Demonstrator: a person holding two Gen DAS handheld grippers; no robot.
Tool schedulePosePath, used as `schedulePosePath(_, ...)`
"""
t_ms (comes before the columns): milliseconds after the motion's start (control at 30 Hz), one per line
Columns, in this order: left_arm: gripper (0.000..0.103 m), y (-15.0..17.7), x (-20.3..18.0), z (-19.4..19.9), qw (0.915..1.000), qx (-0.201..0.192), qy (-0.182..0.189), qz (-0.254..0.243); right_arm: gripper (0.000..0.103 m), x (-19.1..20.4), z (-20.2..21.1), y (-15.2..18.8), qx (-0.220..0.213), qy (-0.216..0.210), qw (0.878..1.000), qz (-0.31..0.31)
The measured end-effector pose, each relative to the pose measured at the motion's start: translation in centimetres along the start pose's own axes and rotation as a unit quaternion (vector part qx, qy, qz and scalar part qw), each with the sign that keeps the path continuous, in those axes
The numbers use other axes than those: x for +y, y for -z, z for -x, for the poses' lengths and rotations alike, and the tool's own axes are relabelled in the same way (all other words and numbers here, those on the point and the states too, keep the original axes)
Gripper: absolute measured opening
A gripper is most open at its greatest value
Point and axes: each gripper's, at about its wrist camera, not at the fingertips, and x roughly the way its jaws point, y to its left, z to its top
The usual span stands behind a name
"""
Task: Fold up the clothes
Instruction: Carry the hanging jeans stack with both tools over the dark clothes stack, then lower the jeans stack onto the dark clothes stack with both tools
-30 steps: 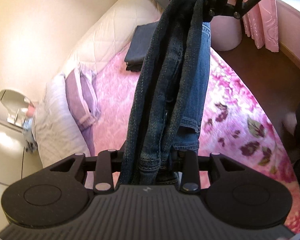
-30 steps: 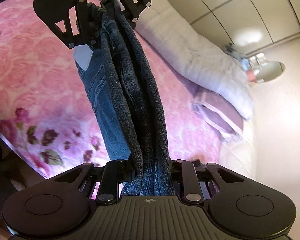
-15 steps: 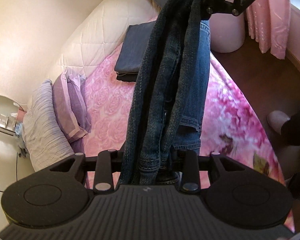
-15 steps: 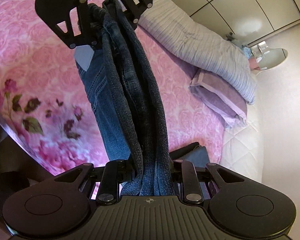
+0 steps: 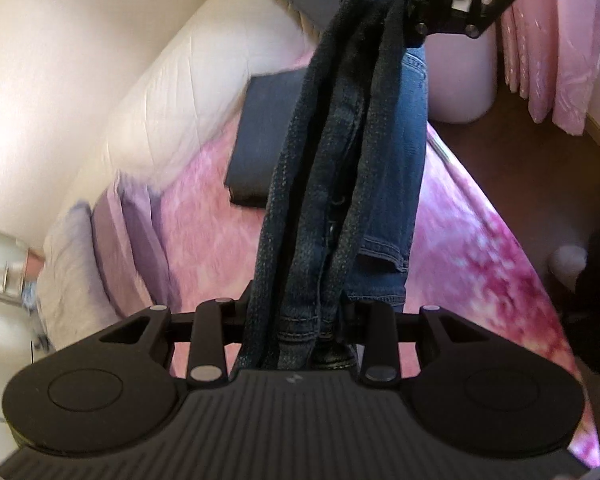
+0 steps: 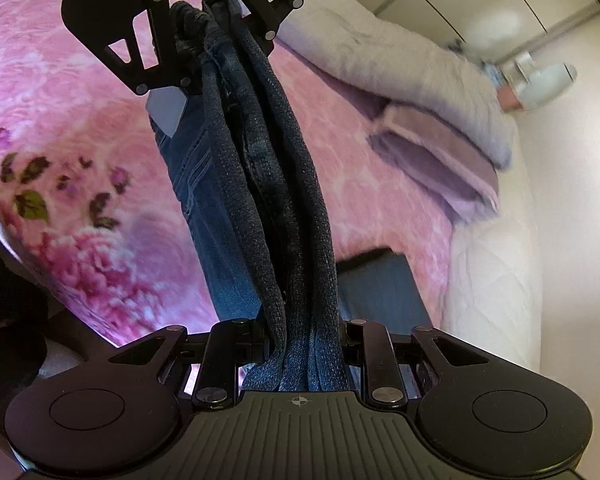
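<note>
**Inspector:** Denim, dark blue. The jeans point(image 5: 340, 184) are bunched into a thick rope strung between both grippers, clear of the bed. The left gripper point(image 5: 300, 320) is pinching one end of the bundle, with folds packed between its jaws. A lighter blue leg hangs down just right of that bundle, its hem showing just ahead of the gripper.

**Clerk:** And the other end?

**Inspector:** The right gripper point(image 6: 304, 344) is clamped on the opposite end in the same way. Seen from it, the fabric runs straight ahead and upward to the left gripper at the top of the view. A white label shows on the cloth just below that far gripper.

**Clerk:** What lies beneath?

**Inspector:** A pink floral bedspread point(image 5: 472, 240) lies under the jeans. Ahead and to the left of the left gripper sits a folded dark garment point(image 5: 260, 140) on the bedspread, beside a quilted cream cover point(image 5: 160, 112). Further left are a lilac pillow point(image 5: 140, 232) and a grey striped pillow point(image 6: 400, 68). Right of the left gripper: dark floor, a pink curtain point(image 5: 556, 40), and a pale round container point(image 5: 460, 76).

**Clerk:** Picture quality?

**Inspector:** Blurred around the edges; the jeans are sharp.
</note>
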Motion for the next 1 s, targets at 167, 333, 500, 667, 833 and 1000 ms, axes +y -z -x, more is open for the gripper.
schedulePosePath(167, 0.031, -4.5, 2.8, -3.6, 0.9992, -0.029, 0.002, -0.026, 0.023, -4.6, -1.0, 2.5, 0.022, 0.025, 0.999, -0.027)
schedulePosePath(333, 0.031, -9.9, 7.5, -9.3, 0.999, -0.035, -0.011, -0.026, 0.023, -11.9, -3.7, 6.1, 0.023, 0.038, 0.998, -0.033)
schedulePosePath(500, 0.032, -16.0, 13.2, -16.4, 0.9983, -0.02, -0.055, 0.003, 0.023, -21.9, -9.1, 9.9, 0.001, 0.06, 0.998, -0.008)
schedulePosePath(667, 0.032, -20.1, 15.4, -23.7, 0.99, -0.013, -0.139, 0.024, 0.023, -28.7, -14.5, 14.0, -0.034, 0.141, 0.988, 0.044)
schedulePosePath(833, 0.037, -18.5, 7.5, -35.1, 0.9942, 0.036, -0.099, 0.02, 0.026, -26.2, -23.9, 19.8, -0.054, 0.15, 0.985, 0.06)
schedulePosePath(1000, 0.042, -16.2, -0.5, -40.5, 0.9949, 0.048, -0.087, -0.018, 0.029, -18.8, -33.9, 25.2, 0.004, 0.049, 0.993, 0.107)
